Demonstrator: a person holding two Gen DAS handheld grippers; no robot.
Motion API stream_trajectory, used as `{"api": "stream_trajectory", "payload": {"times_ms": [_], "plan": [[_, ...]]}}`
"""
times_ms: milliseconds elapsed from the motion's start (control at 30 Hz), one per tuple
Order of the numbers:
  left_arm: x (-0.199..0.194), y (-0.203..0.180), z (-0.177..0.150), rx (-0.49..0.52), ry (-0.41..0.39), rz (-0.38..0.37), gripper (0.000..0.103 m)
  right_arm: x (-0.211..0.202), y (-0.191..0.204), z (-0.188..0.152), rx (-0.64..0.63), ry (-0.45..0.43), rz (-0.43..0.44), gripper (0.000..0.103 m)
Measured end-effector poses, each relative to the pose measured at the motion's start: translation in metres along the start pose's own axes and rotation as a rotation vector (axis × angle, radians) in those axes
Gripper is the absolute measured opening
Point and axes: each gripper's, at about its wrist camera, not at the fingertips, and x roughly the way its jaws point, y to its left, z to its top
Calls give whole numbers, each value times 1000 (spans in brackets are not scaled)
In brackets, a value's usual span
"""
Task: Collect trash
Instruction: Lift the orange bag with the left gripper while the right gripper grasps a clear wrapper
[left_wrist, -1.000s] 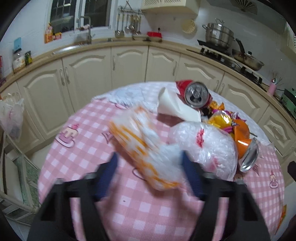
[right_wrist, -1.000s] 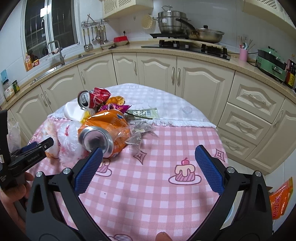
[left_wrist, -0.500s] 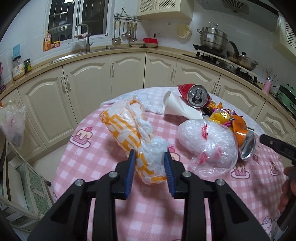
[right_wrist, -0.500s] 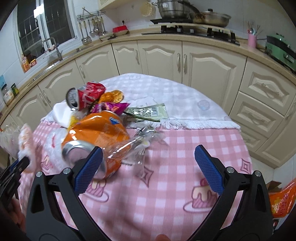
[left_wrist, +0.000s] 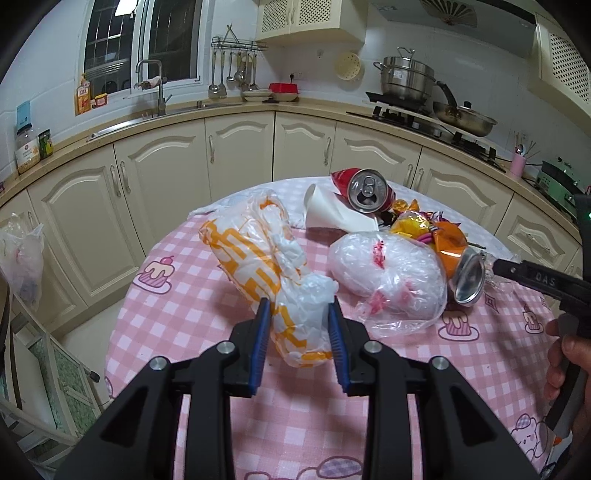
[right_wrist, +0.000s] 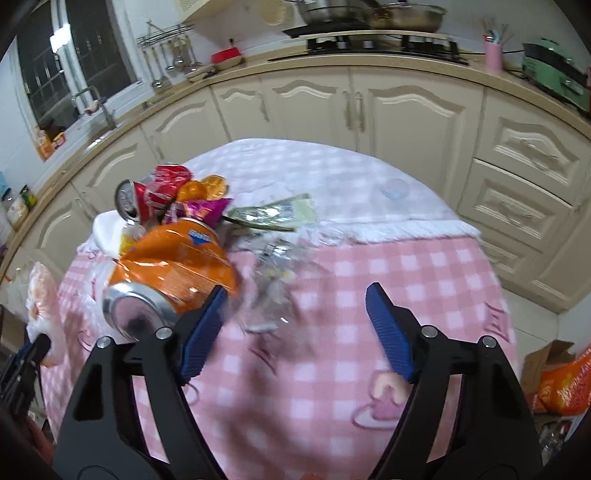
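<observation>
The left gripper (left_wrist: 299, 341) pinches the near end of the orange-and-white bag (left_wrist: 264, 266), whose long axis runs away up-left over the surface (left_wrist: 406, 406); the right gripper (right_wrist: 295, 332) gapes empty, the clear wrapper (right_wrist: 273, 291) lying just ahead between its fingers, the orange can (right_wrist: 166, 273) touching its left finger.

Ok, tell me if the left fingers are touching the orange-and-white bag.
Touching. The left wrist view shows both blue fingers pressed against the sides of the bag, its plastic pinched between them with no gap.

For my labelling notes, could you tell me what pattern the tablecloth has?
Pink-and-white check tablecloth with cartoon cake prints; clearest in the left wrist view.
</observation>
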Motion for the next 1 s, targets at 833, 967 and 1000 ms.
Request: {"api": "stream_trajectory", "payload": {"times_ms": [833, 967, 1000], "plan": [[-68, -90, 5, 160, -116, -210, 29, -98, -61, -18, 11, -122, 184, 21], [-80, -150, 4, 239, -113, -355, 29, -133, -108, -25, 69, -179, 126, 21], [-81, -166, 4, 255, -107, -395, 29, -139, -123, -27, 92, -187, 101, 21]]}}
